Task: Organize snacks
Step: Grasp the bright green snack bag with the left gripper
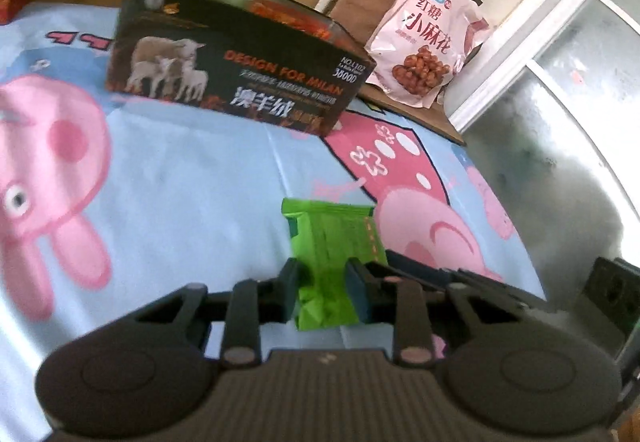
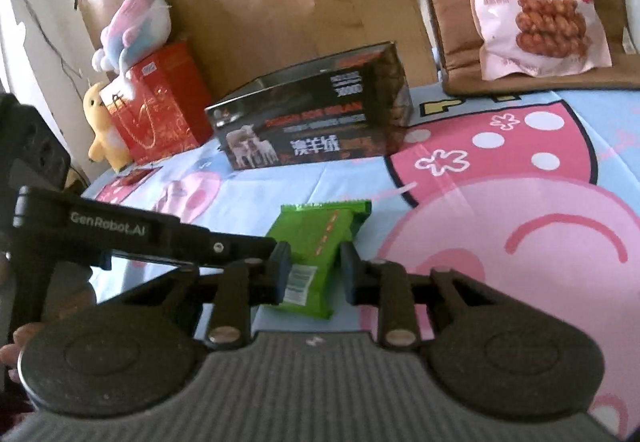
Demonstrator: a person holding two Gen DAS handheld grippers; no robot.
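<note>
Left gripper (image 1: pixel 324 288) — "DESIGN FOR MILAN" box (image 1: pixel 240 58)

Left tool (image 1: pixel 322 270) pinched on the green packet (image 1: pixel 332 234), right tool (image 2: pixel 314 256) narrowly parted astride it, both angled downward

Glossy green foil packet (image 1: pixel 334 242); printed cotton sheet (image 1: pixel 180 178); glossy cardboard box (image 1: pixel 236 70).

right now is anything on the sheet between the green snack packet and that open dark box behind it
Nothing visible. The green snack packet lies between the fingers of both the left gripper and right gripper, and only bare cartoon sheet lies between it and the open dark box.
</note>
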